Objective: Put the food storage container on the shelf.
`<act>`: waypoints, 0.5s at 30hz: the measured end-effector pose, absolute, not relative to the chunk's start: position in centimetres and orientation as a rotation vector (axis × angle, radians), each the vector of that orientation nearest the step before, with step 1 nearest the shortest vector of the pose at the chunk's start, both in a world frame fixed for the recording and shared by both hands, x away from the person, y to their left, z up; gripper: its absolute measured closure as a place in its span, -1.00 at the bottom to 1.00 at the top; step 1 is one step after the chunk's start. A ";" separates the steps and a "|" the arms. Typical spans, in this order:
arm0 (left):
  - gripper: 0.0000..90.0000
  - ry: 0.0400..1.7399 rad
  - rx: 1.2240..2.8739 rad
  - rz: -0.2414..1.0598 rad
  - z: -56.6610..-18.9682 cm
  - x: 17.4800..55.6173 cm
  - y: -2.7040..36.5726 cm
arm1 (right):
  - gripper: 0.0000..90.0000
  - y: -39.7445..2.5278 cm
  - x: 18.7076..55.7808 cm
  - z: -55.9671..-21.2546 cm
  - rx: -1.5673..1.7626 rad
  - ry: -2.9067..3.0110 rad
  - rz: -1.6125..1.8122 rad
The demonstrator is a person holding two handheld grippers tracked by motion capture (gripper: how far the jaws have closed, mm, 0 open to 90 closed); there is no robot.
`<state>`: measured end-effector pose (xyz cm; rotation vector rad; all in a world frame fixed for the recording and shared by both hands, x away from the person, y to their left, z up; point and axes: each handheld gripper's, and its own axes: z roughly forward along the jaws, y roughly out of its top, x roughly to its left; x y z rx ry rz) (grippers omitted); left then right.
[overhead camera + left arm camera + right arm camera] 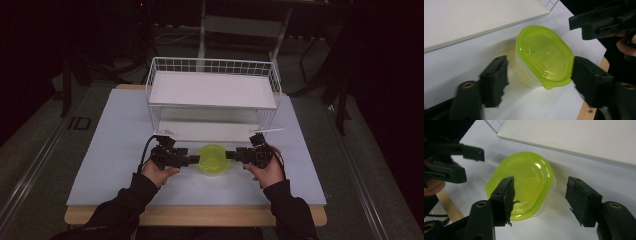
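A small clear tub with a lime-green lid [212, 158] stands on the white table, just in front of the wire rack. My left gripper [195, 160] points at it from the left and my right gripper [230, 155] from the right. In the left gripper view the tub [544, 56] lies between my open jaws, and the left gripper [540, 82] has its right jaw close to the lid's rim. In the right gripper view the tub [524, 182] sits ahead of the open right gripper [541, 200], partly behind its left jaw. Neither gripper holds anything.
A white wire rack [212, 90] with a flat white shelf stands behind the tub. The white tabletop [115, 150] ends in a wooden front edge [200, 215]. The other gripper appears across the tub as the right gripper [599, 23] and the left gripper [461, 162].
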<state>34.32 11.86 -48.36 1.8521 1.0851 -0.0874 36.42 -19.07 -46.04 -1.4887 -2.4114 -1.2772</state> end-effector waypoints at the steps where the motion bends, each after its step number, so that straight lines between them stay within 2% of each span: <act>1: -0.28 1.089 1.846 -0.102 -48.6 34.4 11.9 | -0.08 -19.1 36.6 -46.3 -1.497 -2.399 -1.268; 8: -0.19 1.165 1.826 -0.147 -50.1 34.8 11.4 | -0.05 -18.7 37.2 -47.8 -1.544 -2.320 -1.199; 11: -0.13 1.185 1.822 -0.175 -50.7 35.0 11.3 | 0.02 -18.4 37.3 -48.2 -1.573 -2.318 -1.158; 13: -0.11 1.210 1.807 -0.200 -51.0 35.1 11.3 | 0.23 -18.3 37.3 -48.4 -1.588 -2.311 -1.137; 14: -0.09 1.218 1.803 -0.206 -51.1 35.2 11.3 | 0.24 -18.3 37.4 -48.5 -1.598 -2.301 -1.117; 15: -0.06 1.217 1.801 -0.206 -51.1 35.2 11.3 | 0.33 -18.2 37.4 -48.6 -1.605 -2.298 -1.115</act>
